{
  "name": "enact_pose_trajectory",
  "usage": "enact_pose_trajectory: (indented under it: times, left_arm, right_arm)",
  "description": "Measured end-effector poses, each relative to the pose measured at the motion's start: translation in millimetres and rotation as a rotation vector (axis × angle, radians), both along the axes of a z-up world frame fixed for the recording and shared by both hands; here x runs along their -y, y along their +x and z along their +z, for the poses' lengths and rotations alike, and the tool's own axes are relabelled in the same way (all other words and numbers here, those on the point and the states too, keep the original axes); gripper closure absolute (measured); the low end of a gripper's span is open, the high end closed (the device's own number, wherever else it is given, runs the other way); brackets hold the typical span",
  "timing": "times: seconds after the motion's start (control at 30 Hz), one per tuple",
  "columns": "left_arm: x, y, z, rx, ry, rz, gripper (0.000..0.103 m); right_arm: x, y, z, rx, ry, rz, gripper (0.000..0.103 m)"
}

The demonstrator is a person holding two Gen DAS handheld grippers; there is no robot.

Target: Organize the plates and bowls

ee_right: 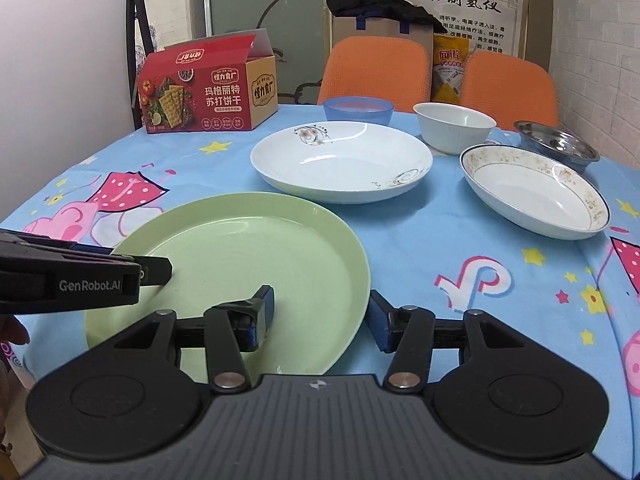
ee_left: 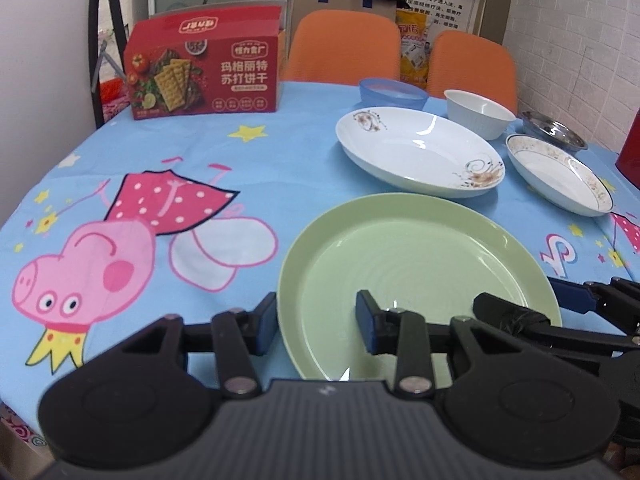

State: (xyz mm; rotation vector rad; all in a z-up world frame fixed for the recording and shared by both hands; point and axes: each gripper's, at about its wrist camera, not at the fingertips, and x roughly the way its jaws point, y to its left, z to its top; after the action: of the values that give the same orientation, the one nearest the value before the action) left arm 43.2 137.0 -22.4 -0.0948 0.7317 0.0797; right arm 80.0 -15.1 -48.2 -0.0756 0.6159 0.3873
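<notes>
Both your grippers are at the green plate (ee_left: 416,264), which lies flat on the worktop (ee_left: 280,160) at the near edge, in front of you. The left gripper (ee_left: 316,322) has its fingers wide apart, one outside the left rim of the plate and one above the inside of the plate. The right gripper (ee_right: 322,314) does the same on the right rim: one finger over the plate, one outside on the cloth. So each gripper straddles a rim, but neither holds anything yet.

Farther away stands the large white plate with flowers (ee_right: 342,162), just beyond the green one. To its right is the smaller plate with a patterned rim (ee_right: 536,192). At the far side are the blue bowl (ee_right: 358,110), the white bowl (ee_right: 454,126) and the steel bowl (ee_right: 556,144). The red cracker box (ee_right: 200,96) stands far left.

I think the risks here are these:
- The rim is low and smooth. If you close the fingers too high, they may slide off and the plate stays down.
- If one gripper closes or lifts before the other, the plate can tilt and slip out.
- The cloth under the plate is loose fabric. An outside finger that presses down may catch it and drag the other dishes.
- The far rim of the green plate is near the flowered plate, so a push forward could knock them together.
</notes>
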Motion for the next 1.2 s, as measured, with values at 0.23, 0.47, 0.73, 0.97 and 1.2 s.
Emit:
enact_pose_trajectory:
  times: [0.23,0.47,0.73,0.97,1.2]
  left_arm:
    - [-17.7,2.4,22.6,0.078,0.017,0.047,0.03]
    - [-27.3,26.3,55.1,0.168,0.102,0.069,0.003]
    - [-31.7,105.9,53.3,0.119,0.065,-0.043,0.003]
    - [-33.9,168.0,34.5,0.03,0.037,-0.083,0.003]
    - [-33.7,197.9,22.8,0.001,0.031,-0.099,0.003]
  right_arm:
    - [16.0,3.9,5.3,-0.02,0.091,0.028,0.0]
    - [61.4,18.0,39.6,0.074,0.133,-0.1,0.0]
    - [49.3,64.4,49.1,0.057,0.079,-0.024,0.0]
    - [24.0,119.1,37.3,-0.037,0.065,0.028,0.0]
    - [16.2,156.6,24.1,-0.115,0.087,0.008,0.0]
